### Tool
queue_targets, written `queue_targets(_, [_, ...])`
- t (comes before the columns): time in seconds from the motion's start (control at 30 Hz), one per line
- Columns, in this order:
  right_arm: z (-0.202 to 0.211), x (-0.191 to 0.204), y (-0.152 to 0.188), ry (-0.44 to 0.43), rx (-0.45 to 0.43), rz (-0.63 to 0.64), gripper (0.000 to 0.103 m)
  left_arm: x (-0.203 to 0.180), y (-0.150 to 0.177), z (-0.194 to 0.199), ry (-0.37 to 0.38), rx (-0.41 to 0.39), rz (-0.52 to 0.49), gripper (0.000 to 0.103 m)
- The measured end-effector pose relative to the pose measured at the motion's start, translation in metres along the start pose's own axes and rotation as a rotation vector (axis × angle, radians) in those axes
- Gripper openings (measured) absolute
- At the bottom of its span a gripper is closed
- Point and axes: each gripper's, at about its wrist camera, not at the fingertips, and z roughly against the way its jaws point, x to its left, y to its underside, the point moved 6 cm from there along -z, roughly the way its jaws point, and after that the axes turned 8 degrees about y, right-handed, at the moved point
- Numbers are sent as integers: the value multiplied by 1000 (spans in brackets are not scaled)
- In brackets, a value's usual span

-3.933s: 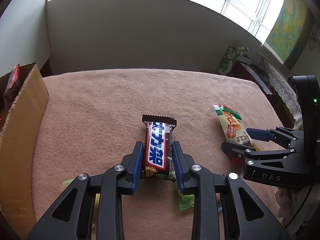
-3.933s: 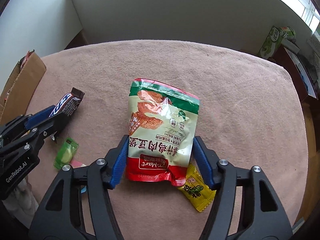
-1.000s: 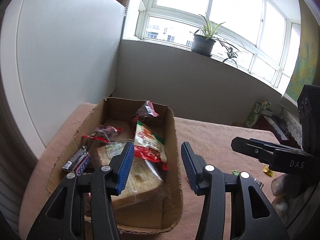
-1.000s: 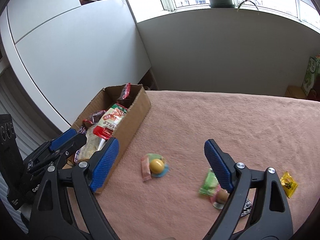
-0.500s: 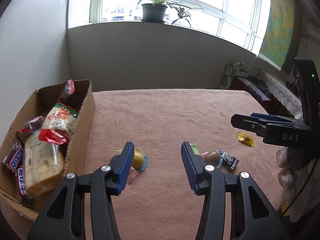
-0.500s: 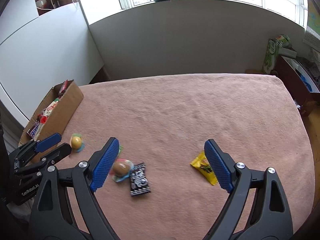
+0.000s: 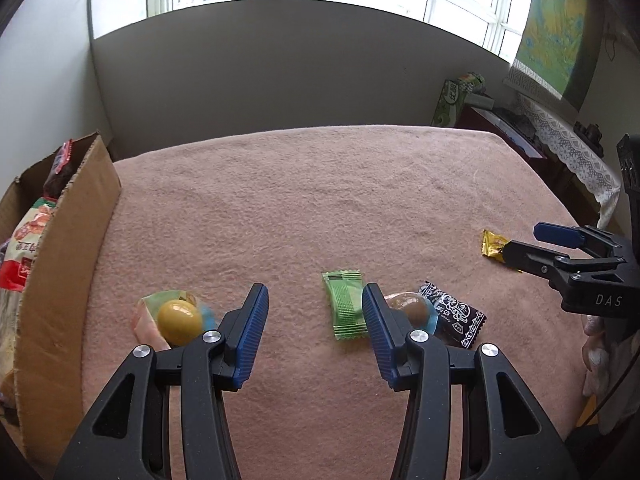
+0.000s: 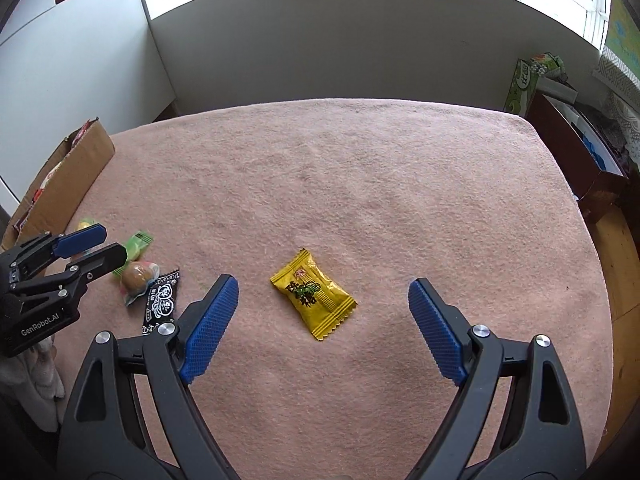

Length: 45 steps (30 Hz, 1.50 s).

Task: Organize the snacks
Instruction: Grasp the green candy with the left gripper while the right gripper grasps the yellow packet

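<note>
My left gripper (image 7: 314,330) is open and empty just above the pink cloth. A green candy packet (image 7: 345,309) lies between its fingers, close to the right one. A yellow jelly cup (image 7: 178,319) sits left of the left finger; a brown jelly cup (image 7: 414,309) and a black packet (image 7: 456,314) lie right of the right finger. My right gripper (image 8: 322,322) is open wide and empty, with a yellow candy packet (image 8: 314,294) between its fingers. The cardboard box (image 7: 60,264) of snacks stands at the left.
The pink cloth (image 8: 360,184) covers the table. Its right edge drops to a wooden floor (image 8: 618,280). A grey wall runs behind the table. A dark cabinet (image 8: 576,148) with a green carton stands at the far right. The other gripper shows in each view (image 8: 90,250).
Both grippers have come down and forward over the cloth. The left one now straddles the green packet; the right one now straddles the yellow packet. Both stay open.
</note>
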Motion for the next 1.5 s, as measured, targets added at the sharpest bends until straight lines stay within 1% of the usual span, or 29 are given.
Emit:
queue_targets(0.07, [-2, 2, 1, 1, 7, 8, 89, -2, 1, -3, -7, 11, -6, 47])
queue_targets(0.13, [-3, 6, 2, 7, 12, 23, 86, -4, 1, -6, -8, 22, -8, 48])
queue_targets(0.2, [-5, 9, 2, 16, 16, 42, 84, -3, -2, -8, 5, 27, -7, 47])
queue_targets(0.27, [-7, 13, 4, 29, 17, 60, 83, -7, -2, -10, 19, 36, -20, 45])
queue_targets(0.33, [-8, 16, 4, 40, 18, 76, 75, -9, -1, -13, 13, 47, -37, 45])
queue_targets(0.4, [-7, 17, 4, 46, 17, 84, 73, -12, -1, -17, 17, 57, -47, 41])
queue_targets(0.47, [-6, 17, 5, 47, 13, 85, 66, -13, 0, -18, 24, 61, -52, 38])
queue_targets(0.53, [-5, 16, 5, 48, 10, 81, 56, -12, -1, -18, 34, 62, -50, 34])
queue_targets(0.57, [-5, 15, 4, 48, 10, 81, 53, -12, -1, -18, 34, 61, -49, 31])
queue_targets(0.6, [-4, 15, 5, 49, 9, 81, 48, -12, -1, -18, 36, 61, -48, 27])
queue_targets(0.63, [-4, 14, 5, 51, 8, 83, 44, -12, -1, -18, 39, 60, -49, 25])
queue_targets(0.7, [-3, 13, 4, 49, 5, 78, 38, -12, 0, -17, 41, 57, -53, 20])
queue_targets(0.73, [-2, 13, 4, 49, 4, 78, 35, -13, 0, -17, 39, 56, -56, 20])
queue_targets(0.83, [-1, 13, 4, 47, 3, 84, 30, -9, 2, -12, 40, 50, -51, 18])
queue_targets(1.0, [3, 13, 4, 46, -8, 75, 26, -4, 3, -8, 47, 40, -32, 17])
queue_targets(1.2, [12, 3, -4, 28, -42, 9, 25, -3, 4, -2, 43, 23, -29, 15])
queue_targets(1.23, [14, 2, -6, 21, -46, 3, 25, -2, 3, -1, 44, 22, -27, 13])
queue_targets(1.27, [15, 1, -7, 18, -49, 0, 25, -1, 4, 0, 45, 21, -25, 9])
queue_targets(1.5, [8, 8, -3, 19, -27, 28, 25, 1, 4, -1, 48, 24, -24, 8])
